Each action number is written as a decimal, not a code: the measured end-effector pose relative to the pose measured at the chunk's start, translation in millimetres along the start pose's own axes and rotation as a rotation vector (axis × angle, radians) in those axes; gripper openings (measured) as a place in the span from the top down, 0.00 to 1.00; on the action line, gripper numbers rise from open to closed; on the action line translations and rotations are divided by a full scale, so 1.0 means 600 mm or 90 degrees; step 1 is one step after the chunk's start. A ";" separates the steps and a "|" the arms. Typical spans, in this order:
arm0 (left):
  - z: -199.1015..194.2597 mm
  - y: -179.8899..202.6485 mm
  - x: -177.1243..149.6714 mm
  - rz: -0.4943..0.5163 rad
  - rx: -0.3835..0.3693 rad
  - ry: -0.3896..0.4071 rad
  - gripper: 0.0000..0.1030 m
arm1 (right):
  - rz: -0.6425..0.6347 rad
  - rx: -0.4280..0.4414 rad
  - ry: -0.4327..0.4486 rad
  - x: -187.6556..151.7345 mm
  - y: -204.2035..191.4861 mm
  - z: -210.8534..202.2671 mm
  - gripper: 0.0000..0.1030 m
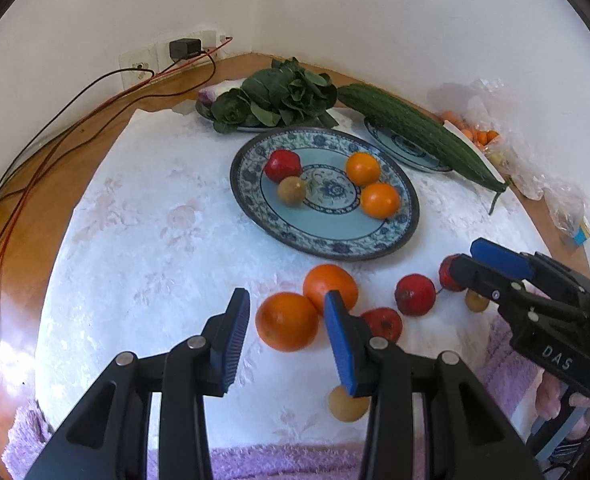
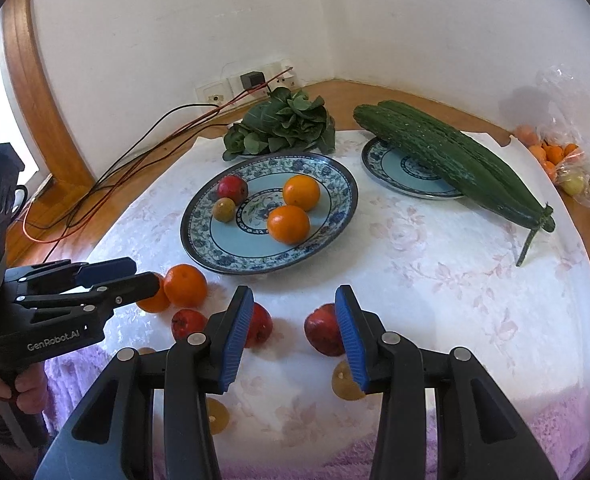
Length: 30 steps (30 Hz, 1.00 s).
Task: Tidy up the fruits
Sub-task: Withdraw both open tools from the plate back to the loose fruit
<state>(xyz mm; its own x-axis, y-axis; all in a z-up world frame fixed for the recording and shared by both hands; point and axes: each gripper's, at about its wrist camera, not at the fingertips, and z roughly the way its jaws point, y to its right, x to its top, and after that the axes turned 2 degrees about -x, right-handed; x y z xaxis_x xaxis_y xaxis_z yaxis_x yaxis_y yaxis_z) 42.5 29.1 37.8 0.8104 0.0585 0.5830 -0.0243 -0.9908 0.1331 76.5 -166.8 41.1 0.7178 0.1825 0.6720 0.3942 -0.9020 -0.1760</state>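
Note:
A blue patterned plate holds two oranges, a red fruit and a brown fruit. Loose on the cloth in front lie two oranges, three red fruits and small brown fruits. My left gripper is open and empty, just above and around the near orange. My right gripper is open and empty, between two red fruits; it also shows in the left wrist view.
Leafy greens sit on a back plate. Long cucumbers lie across a second blue plate. A plastic bag of small fruits lies at the right edge. Cables run along the left. Walls close the corner.

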 end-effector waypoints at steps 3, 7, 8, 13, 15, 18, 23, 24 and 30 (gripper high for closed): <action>-0.001 0.000 -0.006 0.002 -0.001 -0.001 0.59 | 0.000 -0.005 0.001 -0.004 0.004 -0.006 0.57; 0.001 -0.002 -0.013 0.001 -0.001 -0.004 0.57 | 0.008 -0.014 0.004 -0.008 0.015 -0.012 0.57; 0.002 -0.002 -0.014 0.001 -0.001 -0.005 0.57 | 0.012 -0.016 0.004 -0.009 0.019 -0.013 0.57; 0.010 -0.004 -0.018 0.000 0.003 -0.011 0.57 | 0.023 -0.026 0.004 -0.014 0.032 -0.017 0.57; 0.013 -0.004 -0.019 0.001 0.004 -0.012 0.57 | 0.025 -0.028 0.003 -0.015 0.035 -0.017 0.57; 0.015 -0.003 -0.020 0.005 0.007 -0.012 0.57 | 0.027 -0.029 0.001 -0.018 0.039 -0.016 0.57; 0.021 -0.001 -0.020 0.009 0.012 -0.012 0.57 | 0.029 -0.031 -0.006 -0.023 0.043 -0.013 0.57; 0.023 -0.001 -0.021 0.009 0.014 -0.012 0.57 | 0.030 -0.031 -0.008 -0.024 0.044 -0.012 0.57; 0.025 -0.003 -0.020 0.009 0.016 -0.004 0.57 | 0.031 -0.029 -0.018 -0.027 0.045 -0.002 0.57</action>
<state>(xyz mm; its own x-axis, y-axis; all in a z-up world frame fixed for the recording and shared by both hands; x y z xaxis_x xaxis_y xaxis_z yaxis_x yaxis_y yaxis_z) 41.4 28.1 18.4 0.8133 0.0441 0.5802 -0.0210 -0.9942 0.1050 74.8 -194.7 26.4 0.7515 0.1484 0.6428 0.3323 -0.9269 -0.1746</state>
